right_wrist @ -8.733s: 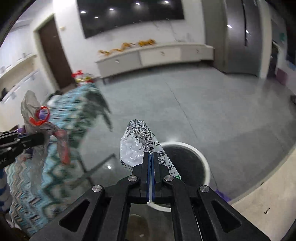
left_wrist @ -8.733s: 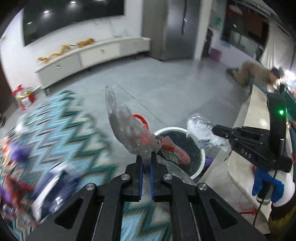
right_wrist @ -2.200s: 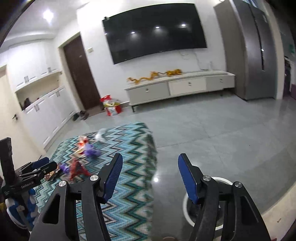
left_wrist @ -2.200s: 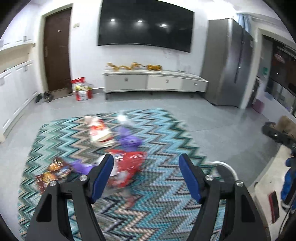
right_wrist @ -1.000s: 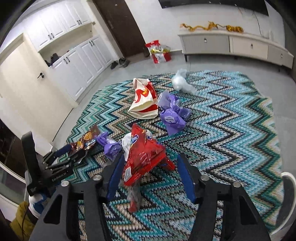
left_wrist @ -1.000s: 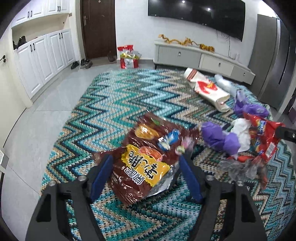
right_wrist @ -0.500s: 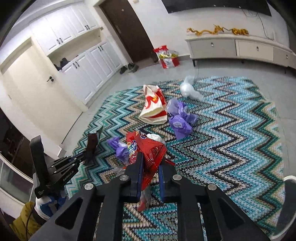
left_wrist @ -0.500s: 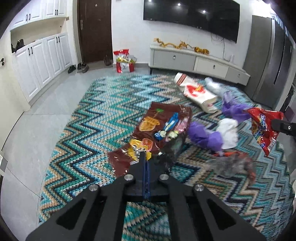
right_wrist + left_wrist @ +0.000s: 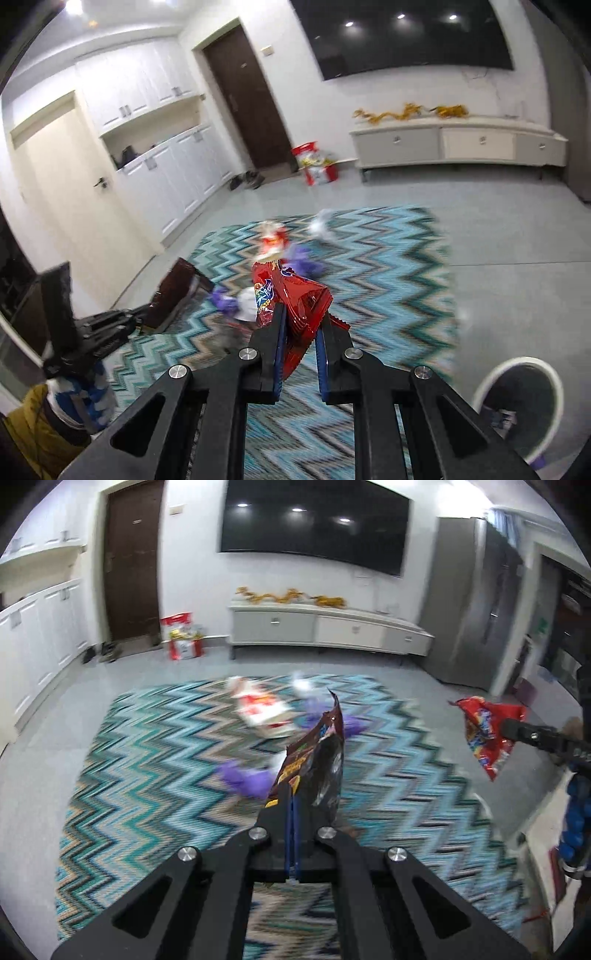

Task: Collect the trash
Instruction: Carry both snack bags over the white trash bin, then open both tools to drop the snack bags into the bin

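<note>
Since a second ago both packets have left the rug: your left gripper [image 9: 291, 794] and right gripper [image 9: 299, 325] were then open over them, and both have since closed and risen. Your left jaws are pressed fully together on the lower edge of the brown snack bag [image 9: 317, 760], which stands up above them. Your right jaws are clamped on the red snack bag [image 9: 295, 299], a narrow gap left between the pads.

The white-rimmed bin [image 9: 517, 402] sits on grey floor at lower right of the right view, off the rug's right edge, with some trash in its dark interior; contents unclear. The zigzag rug [image 9: 147, 757] carries a white-and-red bag [image 9: 262, 712], purple wrappers [image 9: 243, 779] and a clear wrapper [image 9: 323, 225], all blurred. Open floor [image 9: 498, 236] lies between rug and cabinet [image 9: 325, 629].
</note>
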`<state>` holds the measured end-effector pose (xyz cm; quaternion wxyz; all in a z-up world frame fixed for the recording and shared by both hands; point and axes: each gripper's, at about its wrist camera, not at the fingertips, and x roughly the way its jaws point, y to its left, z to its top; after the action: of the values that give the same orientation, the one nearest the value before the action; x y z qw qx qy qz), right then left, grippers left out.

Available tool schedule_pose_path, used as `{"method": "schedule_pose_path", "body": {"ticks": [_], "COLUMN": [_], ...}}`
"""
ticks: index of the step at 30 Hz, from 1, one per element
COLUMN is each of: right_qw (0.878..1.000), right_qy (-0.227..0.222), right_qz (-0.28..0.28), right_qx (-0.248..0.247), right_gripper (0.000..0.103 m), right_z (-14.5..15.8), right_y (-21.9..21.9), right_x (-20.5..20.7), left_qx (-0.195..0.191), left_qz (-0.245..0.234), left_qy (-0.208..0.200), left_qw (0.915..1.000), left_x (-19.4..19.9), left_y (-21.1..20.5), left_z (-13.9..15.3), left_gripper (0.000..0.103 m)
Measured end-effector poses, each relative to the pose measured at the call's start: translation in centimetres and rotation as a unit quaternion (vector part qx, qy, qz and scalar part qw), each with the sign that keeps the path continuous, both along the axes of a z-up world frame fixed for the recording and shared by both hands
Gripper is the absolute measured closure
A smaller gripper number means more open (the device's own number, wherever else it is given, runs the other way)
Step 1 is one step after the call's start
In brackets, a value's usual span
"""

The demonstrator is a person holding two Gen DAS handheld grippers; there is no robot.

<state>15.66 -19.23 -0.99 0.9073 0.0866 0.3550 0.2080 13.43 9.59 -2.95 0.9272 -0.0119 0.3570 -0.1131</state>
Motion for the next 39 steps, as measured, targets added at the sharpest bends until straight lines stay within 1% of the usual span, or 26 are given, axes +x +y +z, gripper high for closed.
{"method": "schedule_pose_path", "body": {"ticks": [4, 8, 12, 16, 19, 21, 24, 25, 26, 28, 30, 32, 34, 35, 37, 38, 39], "right_qw": [0.998, 0.989, 0.978, 0.968, 0.961, 0.957, 0.953, 0.952, 0.951, 0.949, 0.946, 0.945, 0.943, 0.943, 0.943, 0.943, 0.944], "right_qy": [0.004, 0.024, 0.059, 0.09, 0.111, 0.123, 0.135, 0.139, 0.142, 0.145, 0.147, 0.146, 0.143, 0.142, 0.137, 0.132, 0.127], "right_qz": [-0.067, -0.139, -0.194, -0.231, -0.251, -0.259, -0.267, -0.269, -0.273, -0.278, -0.286, -0.292, -0.297, -0.299, -0.301, -0.302, -0.302], "right_qx": [-0.019, -0.034, -0.036, -0.041, -0.041, -0.04, -0.037, -0.037, -0.039, -0.039, -0.041, -0.038, -0.039, -0.039, -0.036, -0.036, -0.036], "right_gripper": [0.089, 0.089, 0.089, 0.089, 0.088, 0.088, 0.085, 0.079, 0.073, 0.071, 0.069, 0.063, 0.062, 0.062, 0.062, 0.062, 0.062], "right_z": [-0.9, -2.9, -5.9, -8.8, -10.8, -11.9, -13.4, -13.9, -14.2, -14.8, -15.1, -15.1, -14.8, -14.6, -14.2, -13.9, -13.4], "right_y": [-6.5, -13.3, -18.8, -22.6, -24.8, -26.1, -27.5, -27.9, -28.0, -28.5, -28.8, -29.1, -29.1, -29.1, -29.2, -29.1, -28.8], "right_x": [-1.9, -3.2, -3.7, -3.4, -2.9, -2.4, -1.5, -1.3, -0.9, -0.7, -0.7, -0.6, -0.8, -0.9, -0.9, -1.2, -1.4], "left_qx": [-0.005, 0.0, -0.002, -0.011, -0.02, -0.026, -0.027, -0.031, -0.039, -0.055, -0.06, -0.068, -0.074, -0.074, -0.068, -0.064, -0.056], "left_qz": [-0.067, -0.136, -0.201, -0.249, -0.267, -0.273, -0.27, -0.268, -0.267, -0.271, -0.27, -0.269, -0.269, -0.271, -0.272, -0.271, -0.267], "left_qy": [0.011, 0.028, 0.056, 0.102, 0.138, 0.159, 0.175, 0.182, 0.191, 0.208, 0.219, 0.232, 0.236, 0.235, 0.226, 0.217, 0.203], "left_qw": [0.9977, 0.9904, 0.9781, 0.9632, 0.9533, 0.9486, 0.9463, 0.9455, 0.9439, 0.938, 0.9357, 0.9325, 0.9307, 0.9304, 0.933, 0.9354, 0.9404], "left_x": [0.7, 1.8, 3.0, 4.7, 5.8, 6.6, 7.8, 8.1, 8.5, 9.1, 9.8, 10.2, 10.1, 9.9, 9.6, 9.4, 8.9], "left_y": [-6.6, -14.5, -22.8, -30.7, -35.3, -37.8, -40.5, -41.0, -41.4, -42.1, -42.7, -42.8, -42.8, -42.6, -42.2, -42.0, -41.5], "left_z": [0.6, 0.3, -1.0, -3.2, -5.3, -6.7, -8.6, -9.0, -9.6, -10.7, -11.5, -12.1, -12.2, -12.1, -11.6, -11.3, -10.4], "left_gripper": [0.103, 0.103, 0.103, 0.103, 0.103, 0.103, 0.103, 0.103, 0.1, 0.1, 0.1, 0.1, 0.099, 0.099, 0.099, 0.099, 0.099]}}
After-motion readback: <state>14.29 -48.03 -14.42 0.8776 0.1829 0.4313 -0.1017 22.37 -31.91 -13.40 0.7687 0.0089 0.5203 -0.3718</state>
